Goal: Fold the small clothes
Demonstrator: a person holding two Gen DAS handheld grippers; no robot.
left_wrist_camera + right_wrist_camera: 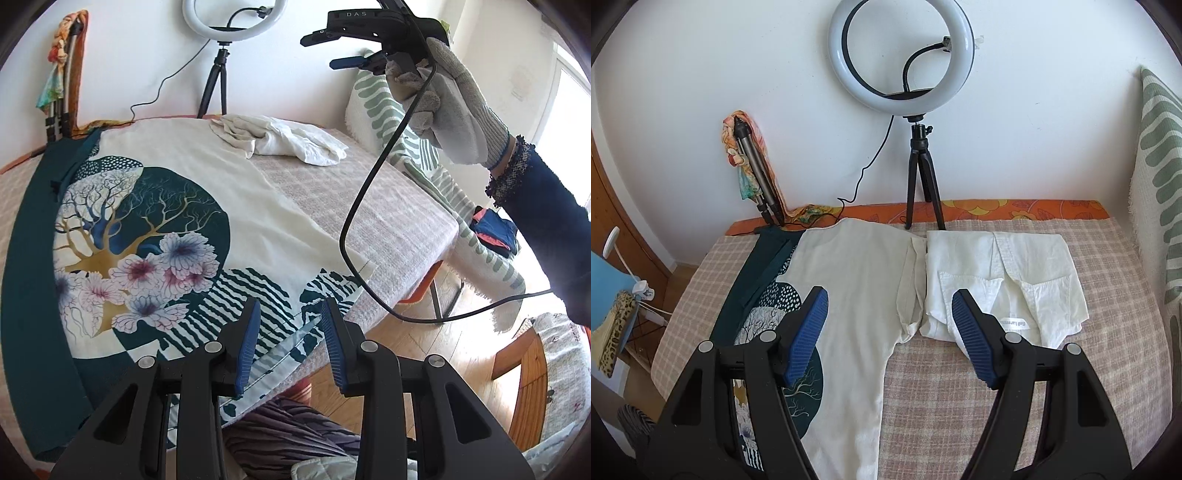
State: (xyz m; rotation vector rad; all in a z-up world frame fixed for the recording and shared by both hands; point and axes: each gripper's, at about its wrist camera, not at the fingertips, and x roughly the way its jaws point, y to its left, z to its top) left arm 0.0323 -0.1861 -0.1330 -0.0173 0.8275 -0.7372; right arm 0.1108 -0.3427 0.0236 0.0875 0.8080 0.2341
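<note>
A cream garment printed with a dark teal tree and flowers [155, 229] lies spread flat on the checked bed cover; it also shows in the right wrist view [849, 295]. A white shirt [1001, 280] lies folded beside it near the wall; in the left wrist view it looks like a rumpled white heap [291, 140]. My left gripper [290, 314] is open and empty, just above the printed garment's near hem at the bed edge. My right gripper [890, 306] is open and empty, raised above both clothes; in the left wrist view it [321, 50] is held high by a gloved hand.
A ring light on a tripod [905, 62] stands by the wall behind the clothes. A folded tripod with a scarf [753, 166] leans at the left. A green-patterned cushion [1160, 147] is at the right. A black cable [354, 229] hangs across the bed corner. A wooden floor [417, 336] lies beyond.
</note>
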